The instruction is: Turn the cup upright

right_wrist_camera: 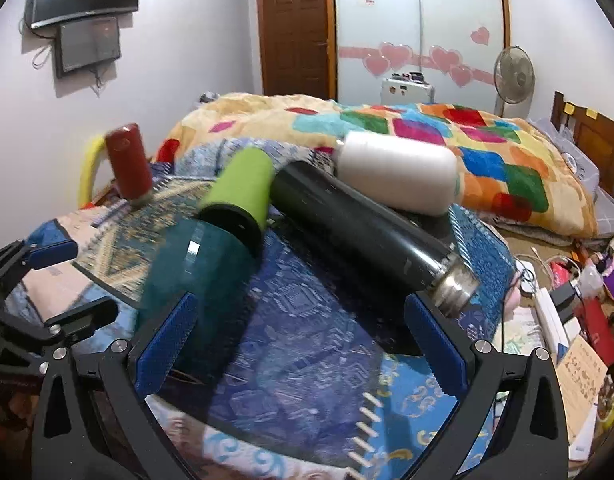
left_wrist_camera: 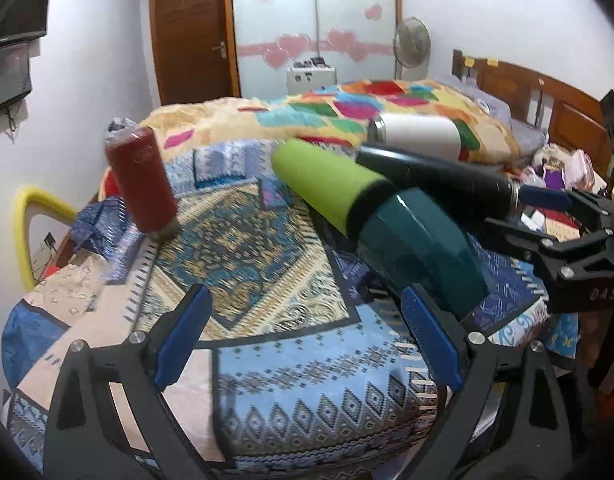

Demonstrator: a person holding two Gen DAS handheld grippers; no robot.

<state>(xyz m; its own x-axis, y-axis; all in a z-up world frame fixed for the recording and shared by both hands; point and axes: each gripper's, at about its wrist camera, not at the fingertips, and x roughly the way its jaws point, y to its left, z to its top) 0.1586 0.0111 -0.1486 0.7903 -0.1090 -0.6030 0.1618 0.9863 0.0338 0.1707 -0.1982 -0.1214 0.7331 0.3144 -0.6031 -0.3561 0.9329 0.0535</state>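
Four cups on the patterned bed cover: judged from how they lie, the task is partly done. The red cup, at centre left of the left view, stands on its metal rim, so you cannot tell from here whether it counts as upright or inverted. Three lie on their sides: the green-and-teal cup across the centre of the right view, the black cup just beside it, its steel neck pointing to the lower right, and the white cup behind, touching the quilt. Your left tool is spread wide and holds nothing; its right blue pad sits just beside the teal end. Your right tool is likewise wide open and empty, its pads flanking the gap between the teal body and the black cup's neck. The green-and-teal cup looks smooth, two-part, with a lime sleeve and a glossy faceted teal shell.
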